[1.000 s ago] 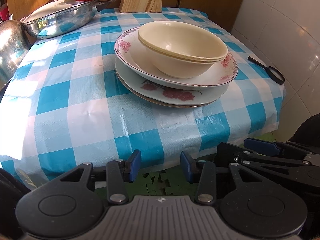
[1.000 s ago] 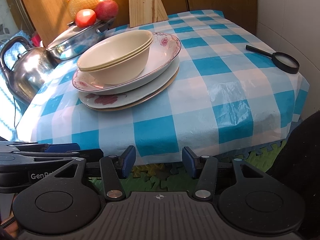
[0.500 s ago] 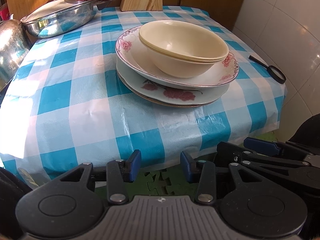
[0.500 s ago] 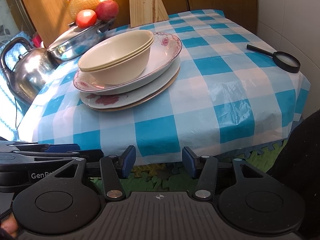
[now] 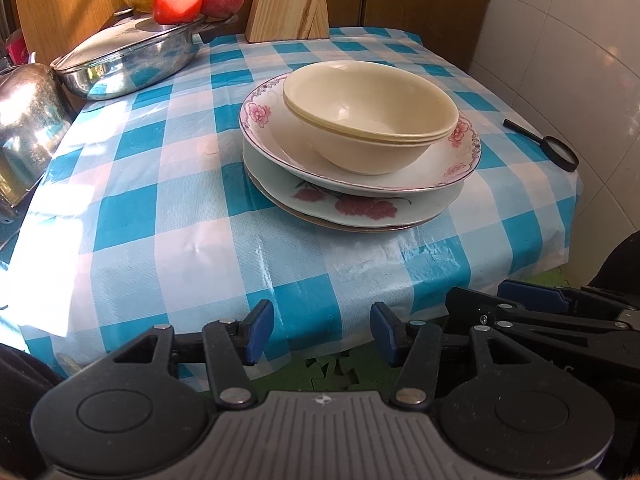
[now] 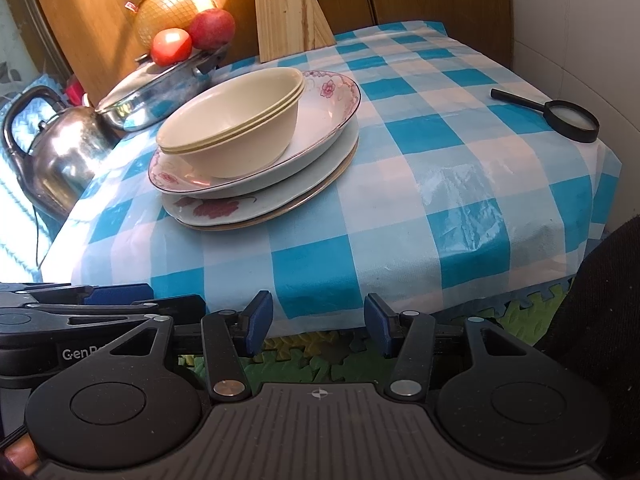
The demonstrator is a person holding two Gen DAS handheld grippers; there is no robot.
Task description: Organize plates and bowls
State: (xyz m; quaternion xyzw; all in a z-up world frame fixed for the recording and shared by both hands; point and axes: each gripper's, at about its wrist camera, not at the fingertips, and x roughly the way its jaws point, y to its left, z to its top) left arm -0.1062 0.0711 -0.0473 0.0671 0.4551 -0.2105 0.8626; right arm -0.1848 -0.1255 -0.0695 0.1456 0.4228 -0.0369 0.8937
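Step, as I read it: start or finish of sorting – can't tell which. Both tools hang off the near edge of the worktop (image 5: 168, 216), nothing gripped, whole stack well apart from them.

Going L to R:

Kettle (image 6: 56, 152) at far L edge, partly cut off in the L view. Beside it a lidded pan (image 5: 128, 64) w/ fruit on the lid; a wood block (image 5: 288, 0) behind, top cropped.

L tool (image 5: 322, 334): jaws have just been opening, now a moderate gap, nothing between the pads, only floor mat below.

Centre: bowls (image 5: 372, 120), nested, cream, sit in the top plate (image 5: 264, 120), pink-flower rim. Under that a 2nd plate (image 5: 352, 206) w/ red flowers, then a thin brown rim of a 3rd at the bottom. Stack sits mid-worktop, slightly toward the near R in the L view. Plates aren't concentric – top one overhangs.

R tool (image 6: 318, 326): medium gap, empty, level w/ the L one; each tool shows at the edge of the other's view.

Far R: magnifier (image 6: 560, 118) near the worktop's R edge, not part of the job.

Next move, if more sorting is due: reach fwd over the edge, pinch the bowls' rim, lift straight up so the plate below doesn't slide. Other tool could steady the plates.

Hard to make out: bowl count – rims suggest 2 or 3. Bottom plate mostly hidden. Person: only dark cloth at frame edges and fingertips at the bottom L of the R view.
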